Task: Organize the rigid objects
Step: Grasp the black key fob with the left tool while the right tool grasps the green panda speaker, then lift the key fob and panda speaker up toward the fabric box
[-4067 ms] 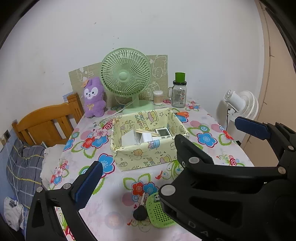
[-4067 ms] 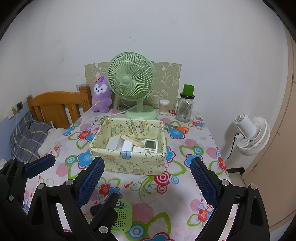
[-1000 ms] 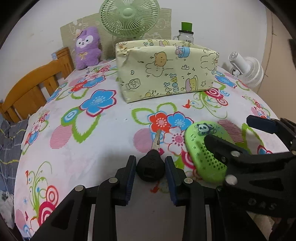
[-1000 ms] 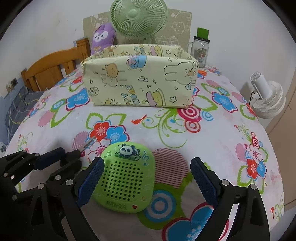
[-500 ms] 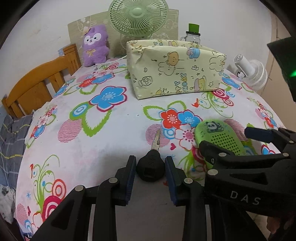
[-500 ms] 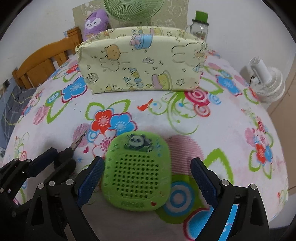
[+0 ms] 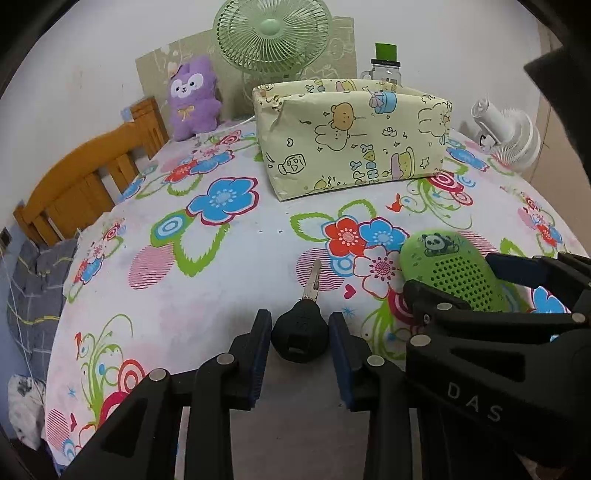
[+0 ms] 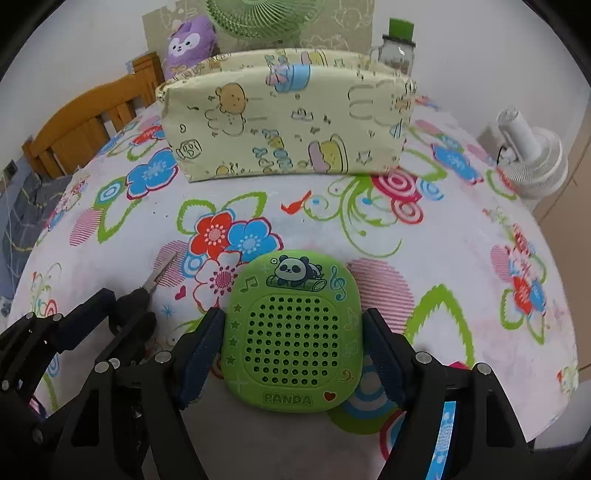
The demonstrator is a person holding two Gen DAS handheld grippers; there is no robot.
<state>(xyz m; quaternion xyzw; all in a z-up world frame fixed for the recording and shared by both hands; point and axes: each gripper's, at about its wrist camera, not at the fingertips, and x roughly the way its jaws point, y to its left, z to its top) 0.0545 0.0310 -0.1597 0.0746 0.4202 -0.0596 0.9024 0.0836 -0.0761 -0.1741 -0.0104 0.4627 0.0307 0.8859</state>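
A key (image 7: 300, 334) with a black head and a metal blade lies on the flowered tablecloth (image 7: 207, 295). My left gripper (image 7: 299, 315) is shut on the key's head, one blue pad on each side. To its right lies a flat green panda speaker (image 8: 291, 332). My right gripper (image 8: 293, 314) straddles the speaker, its jaws closing, and both pads touch the speaker's side edges. In the left wrist view the right gripper (image 7: 452, 273) covers part of the speaker (image 7: 454, 269). Further back stands a pale yellow cartoon-print fabric box (image 8: 288, 122), whose inside is hidden.
Behind the box stand a green desk fan (image 7: 271, 33), a purple plush (image 7: 192, 99) and a glass jar with a green lid (image 7: 386, 66). A white fan (image 8: 532, 158) stands off the table's right edge, a wooden headboard (image 7: 74, 184) to the left.
Both grippers have come down from above the table to the objects. In the last second the right jaws have narrowed onto the speaker's sides. The left gripper has stayed on the key.
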